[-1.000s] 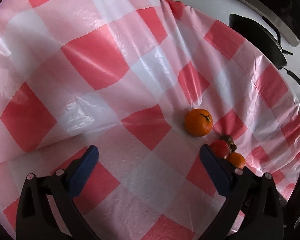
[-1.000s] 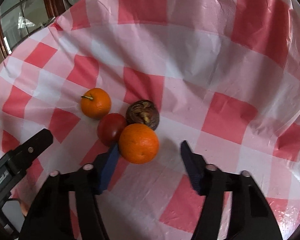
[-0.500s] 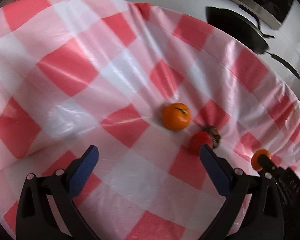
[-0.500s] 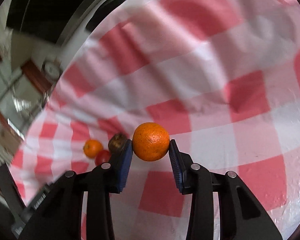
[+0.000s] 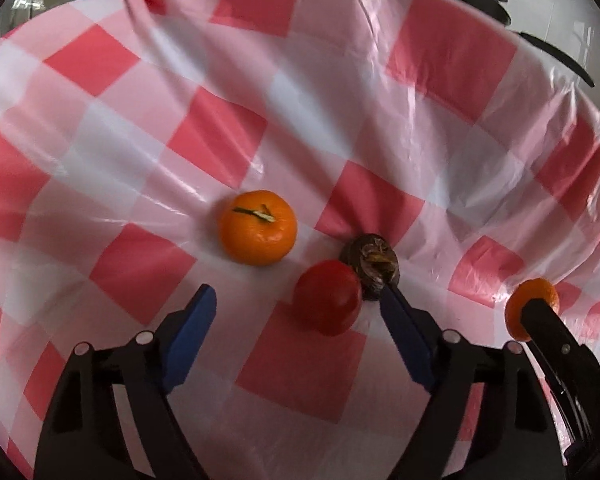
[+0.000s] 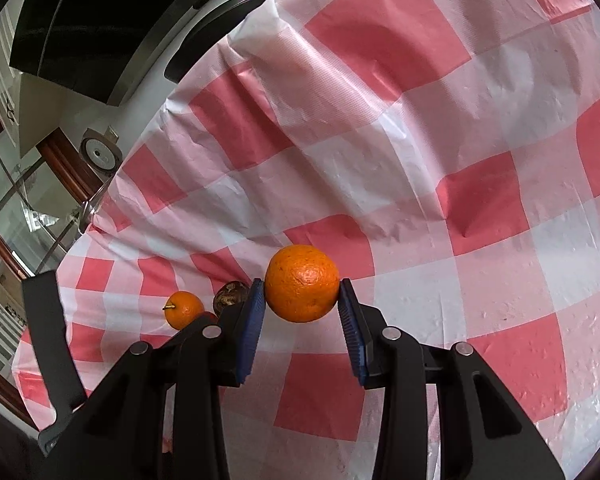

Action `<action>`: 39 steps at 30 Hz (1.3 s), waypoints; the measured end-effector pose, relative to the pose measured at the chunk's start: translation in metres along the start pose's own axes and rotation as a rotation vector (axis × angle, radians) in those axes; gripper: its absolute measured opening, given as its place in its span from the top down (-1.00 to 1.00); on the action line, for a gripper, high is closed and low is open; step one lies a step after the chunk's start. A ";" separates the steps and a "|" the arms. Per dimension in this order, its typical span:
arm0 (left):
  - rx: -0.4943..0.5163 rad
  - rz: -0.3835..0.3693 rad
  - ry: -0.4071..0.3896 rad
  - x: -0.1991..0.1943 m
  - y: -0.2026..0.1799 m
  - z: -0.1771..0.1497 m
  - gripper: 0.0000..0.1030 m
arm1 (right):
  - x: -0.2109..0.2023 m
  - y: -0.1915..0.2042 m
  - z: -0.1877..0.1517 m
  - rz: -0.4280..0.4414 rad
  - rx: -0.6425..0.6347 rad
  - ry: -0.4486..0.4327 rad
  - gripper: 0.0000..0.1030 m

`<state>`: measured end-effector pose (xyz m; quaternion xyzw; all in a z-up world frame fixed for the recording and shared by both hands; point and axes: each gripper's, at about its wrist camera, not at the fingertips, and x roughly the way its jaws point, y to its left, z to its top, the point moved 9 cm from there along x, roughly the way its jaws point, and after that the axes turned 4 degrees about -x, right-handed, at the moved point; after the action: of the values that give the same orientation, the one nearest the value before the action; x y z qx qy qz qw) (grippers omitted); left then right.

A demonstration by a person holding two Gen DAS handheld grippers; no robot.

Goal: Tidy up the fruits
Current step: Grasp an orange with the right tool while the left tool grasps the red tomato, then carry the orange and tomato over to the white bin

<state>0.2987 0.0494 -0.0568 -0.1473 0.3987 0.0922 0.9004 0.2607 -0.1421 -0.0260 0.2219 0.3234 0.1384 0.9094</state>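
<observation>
While right tool [image 6: 302, 300] clamps orange [image 6: 302, 289], mandarin [image 5: 258, 227] stem points up.

A wrinkled red-and-white checked tablecloth [image 5: 236, 128] covers the table; a dark pan [image 6: 220, 28] sits beyond it.

My right gripper [image 6: 302, 306] now clamps the orange [image 6: 302, 289], lifted off the desk away from the other fruit. My left gripper [image 5: 296, 312] is closing, nearer the red fruit [image 5: 327, 297].
</observation>
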 end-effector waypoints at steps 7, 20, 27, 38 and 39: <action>0.039 0.001 0.043 0.016 -0.005 0.005 -0.34 | 0.003 0.003 -0.001 -0.003 -0.013 0.006 0.27; -0.079 -0.159 -0.093 -0.033 0.020 0.010 0.32 | 0.005 0.002 0.001 0.017 -0.009 -0.003 0.27; -0.040 -0.170 -0.133 -0.099 0.031 -0.041 0.31 | 0.003 0.001 0.000 0.022 -0.009 -0.004 0.27; -0.073 -0.095 -0.141 -0.133 0.082 -0.081 0.31 | -0.005 0.002 0.001 0.035 -0.016 -0.030 0.27; -0.067 -0.092 -0.142 -0.133 0.082 -0.081 0.31 | -0.005 0.002 0.001 0.034 -0.018 -0.032 0.27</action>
<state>0.1308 0.0924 -0.0252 -0.1887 0.3234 0.0745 0.9243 0.2574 -0.1426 -0.0214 0.2214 0.3039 0.1532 0.9139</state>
